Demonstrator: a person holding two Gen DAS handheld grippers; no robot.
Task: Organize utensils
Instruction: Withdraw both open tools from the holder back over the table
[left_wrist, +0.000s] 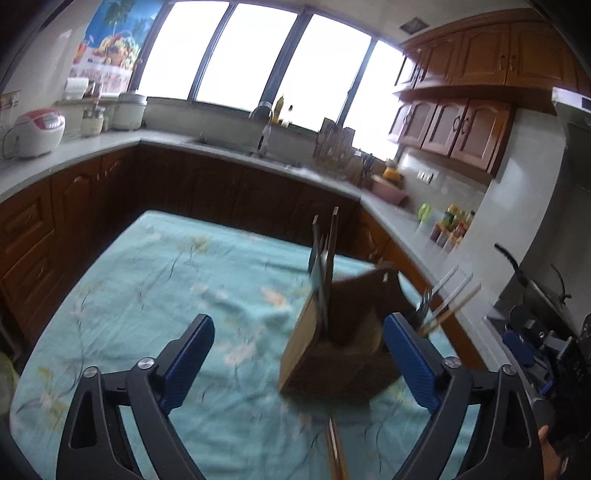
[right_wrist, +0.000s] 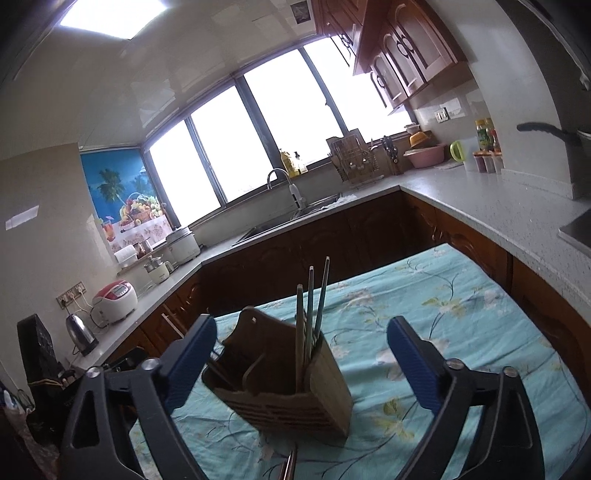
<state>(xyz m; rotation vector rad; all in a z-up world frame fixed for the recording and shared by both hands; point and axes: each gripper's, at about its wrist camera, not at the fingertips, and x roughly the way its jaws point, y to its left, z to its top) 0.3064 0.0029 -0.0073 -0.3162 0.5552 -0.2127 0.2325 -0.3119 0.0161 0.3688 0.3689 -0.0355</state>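
A wooden utensil holder (left_wrist: 332, 343) stands on the table with the teal floral cloth (left_wrist: 166, 273); it also shows in the right wrist view (right_wrist: 288, 384). Several chopsticks (right_wrist: 310, 306) stand upright in one compartment; they show blurred in the left wrist view (left_wrist: 325, 258). More utensils (left_wrist: 439, 302) stick out on the holder's right side. A wooden stick (left_wrist: 336, 450) lies on the cloth in front of the holder, also seen at the bottom edge of the right wrist view (right_wrist: 290, 465). My left gripper (left_wrist: 299, 332) is open above the table, holder between its fingers. My right gripper (right_wrist: 301, 332) is open, framing the holder.
Dark wooden cabinets and a grey countertop (right_wrist: 480, 199) wrap around the table. A sink with faucet (right_wrist: 291, 188), dish rack (right_wrist: 354, 155), rice cookers (right_wrist: 114, 299), kettle (right_wrist: 81, 334) and spice jars (right_wrist: 487, 147) stand on it. The right gripper shows in the left wrist view (left_wrist: 535, 354).
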